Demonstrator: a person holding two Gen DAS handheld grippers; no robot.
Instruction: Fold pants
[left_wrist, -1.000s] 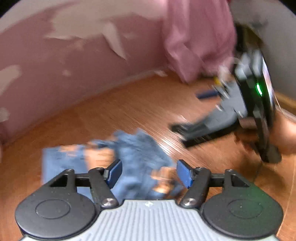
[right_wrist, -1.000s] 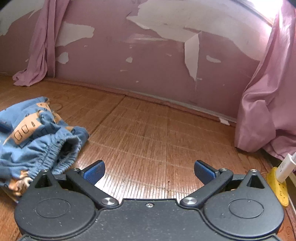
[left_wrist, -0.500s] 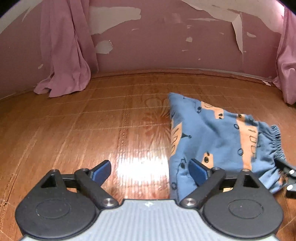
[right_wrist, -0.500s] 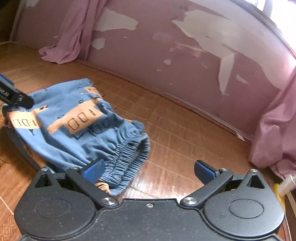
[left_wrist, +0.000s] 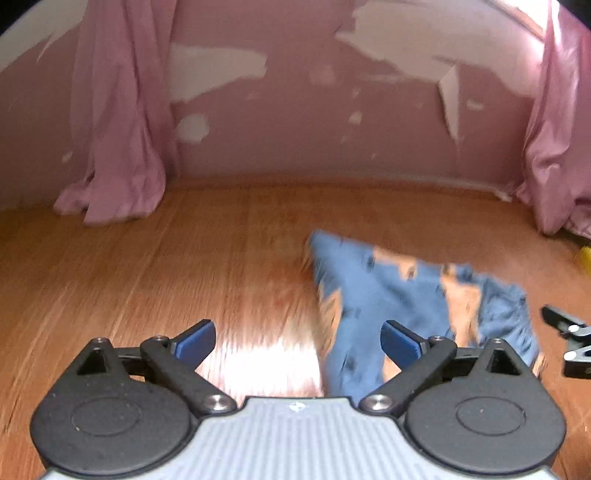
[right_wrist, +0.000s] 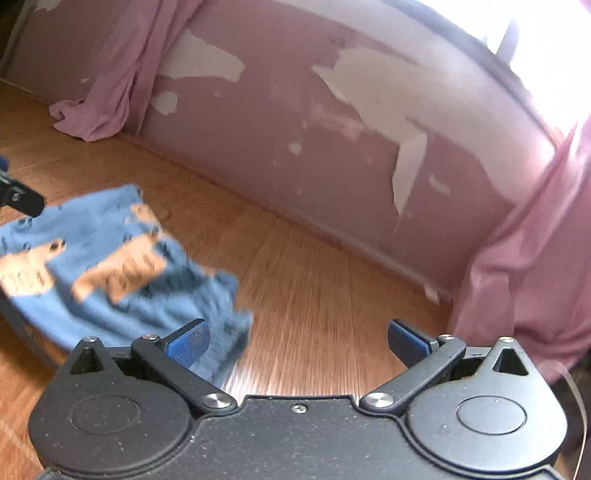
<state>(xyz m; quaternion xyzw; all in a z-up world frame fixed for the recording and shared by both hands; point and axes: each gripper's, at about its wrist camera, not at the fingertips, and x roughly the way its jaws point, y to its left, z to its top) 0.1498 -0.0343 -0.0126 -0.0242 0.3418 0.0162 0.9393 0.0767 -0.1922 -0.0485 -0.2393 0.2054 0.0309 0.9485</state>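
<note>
Pants (left_wrist: 406, 306), blue with orange patches, lie bunched on wood floor (left_wrist: 147, 280), left gripper (left_wrist: 297, 341) and right gripper (right_wrist: 297, 341) both spread wide, empty.

Bare wood floor (left_wrist: 166, 280) fills the left of the frame; pants (left_wrist: 399, 295) and curtains (left_wrist: 118, 122) crowd the right and the edges.

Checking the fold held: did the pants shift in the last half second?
No, not visibly: the pants still lie folded right of the pink curtain, as near the baseboard; only the view tilted up.
</note>
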